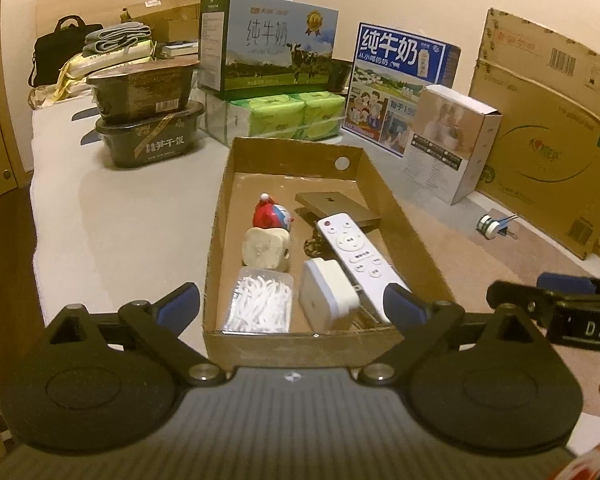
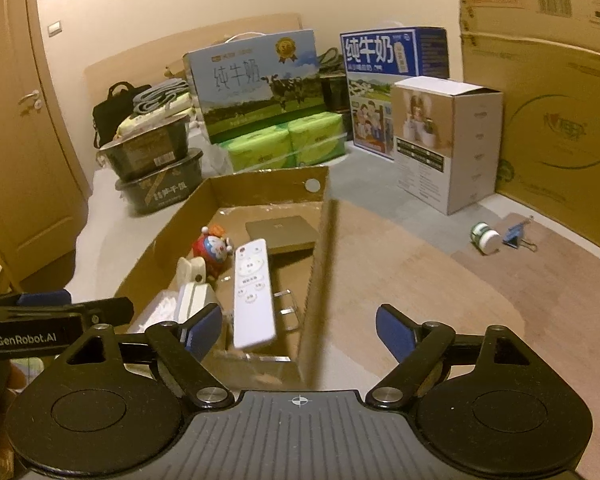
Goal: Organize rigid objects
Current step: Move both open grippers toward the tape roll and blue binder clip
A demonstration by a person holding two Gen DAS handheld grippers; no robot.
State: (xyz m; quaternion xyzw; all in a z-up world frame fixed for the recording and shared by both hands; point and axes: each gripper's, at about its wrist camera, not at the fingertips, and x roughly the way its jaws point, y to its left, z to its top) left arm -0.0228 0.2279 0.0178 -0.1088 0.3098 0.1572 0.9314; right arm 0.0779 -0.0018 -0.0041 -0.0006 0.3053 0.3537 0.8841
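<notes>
A home, most likely a bedroom used for storage. A wooden door (image 2: 28,128) with a lever handle and a light switch (image 2: 54,28) stand in a plain cream wall. Along the bed's far edge sit milk gift cartons (image 1: 266,40), tissue packs (image 1: 286,114), stacked instant-rice tubs (image 1: 148,120), folded towels (image 1: 116,38) and a black bag (image 1: 58,48).

Clear item (image 2: 286,312) under remote (image 2: 253,292): unidentifiable.

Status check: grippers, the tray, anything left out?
Left gripper open, empty. Right gripper open, empty. Cardboard tray holds remote, toy, charger. Small jar and binder clip lie outside; nothing blocking.
</notes>
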